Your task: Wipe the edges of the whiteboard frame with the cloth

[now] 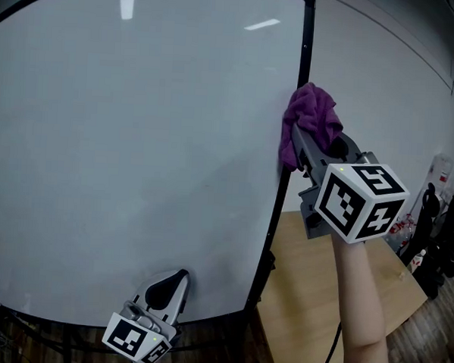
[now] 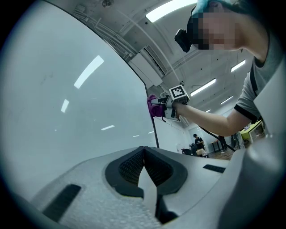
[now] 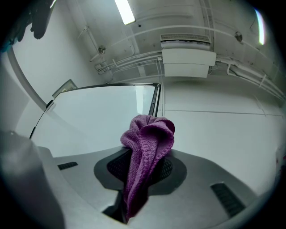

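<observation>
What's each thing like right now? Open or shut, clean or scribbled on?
purple cloth: bunched up, against the right edge of the whiteboard frame.
right gripper: shut on the purple cloth.
left gripper: shut, holding nothing.
whiteboard: upright, no writing on it.

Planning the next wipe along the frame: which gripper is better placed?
Right. The right gripper pinches the purple cloth at the right edge of the whiteboard frame; the left gripper is shut, empty, down near the bottom edge.
</observation>
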A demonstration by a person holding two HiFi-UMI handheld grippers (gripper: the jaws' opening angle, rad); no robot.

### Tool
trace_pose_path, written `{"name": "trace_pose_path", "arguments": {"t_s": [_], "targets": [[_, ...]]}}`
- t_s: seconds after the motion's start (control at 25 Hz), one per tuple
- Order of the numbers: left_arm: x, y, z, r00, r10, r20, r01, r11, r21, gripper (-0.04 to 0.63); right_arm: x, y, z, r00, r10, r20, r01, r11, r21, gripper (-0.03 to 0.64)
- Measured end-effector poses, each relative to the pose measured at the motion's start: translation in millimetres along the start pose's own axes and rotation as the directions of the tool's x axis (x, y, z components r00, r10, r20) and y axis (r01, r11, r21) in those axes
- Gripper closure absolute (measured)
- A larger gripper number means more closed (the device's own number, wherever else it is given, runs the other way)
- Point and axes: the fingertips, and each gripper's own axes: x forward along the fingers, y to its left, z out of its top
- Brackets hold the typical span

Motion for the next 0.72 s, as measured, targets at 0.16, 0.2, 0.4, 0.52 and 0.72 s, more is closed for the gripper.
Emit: {"name": "trace_pose_path", "arguments": {"t_s": [0.16, 0.2, 0.4, 0.52, 0.72], "targets": [[0, -1, 13, 1.000, -0.004, -0.008, 0.004, 1.000, -0.002, 0.578, 1, 1, 5, 1.000, 0.000, -0.010, 0.000, 1.000, 0.012, 0.548], [-1, -2, 17, 1.000, -0.005, -0.009, 0.005, 1.000, -0.001, 0.578, 0, 2, 8, 1.000, 0.000, -0.011, 0.000, 1.000, 0.015, 0.548], [-9, -17, -10, 1.000, -0.007, -0.001, 0.007, 1.000, 0.000, 0.578, -20, 5, -21, 1.000, 0.008, -0.014, -0.007, 1.000, 0.019, 0.548], [-11, -21, -11, 1.000, -0.008, -0.003, 0.008, 1.000, 0.000, 0.578, -24, 7, -27, 1.000, 0.010, -0.021, -0.009, 1.000, 0.023, 0.548], [-15, -22, -13, 1.000, -0.007, -0.005, 0.007, 1.000, 0.005, 0.578, -24, 10, -37, 0.999, 0.013, -0.036, -0.012, 1.000, 0.027, 0.549]]}}
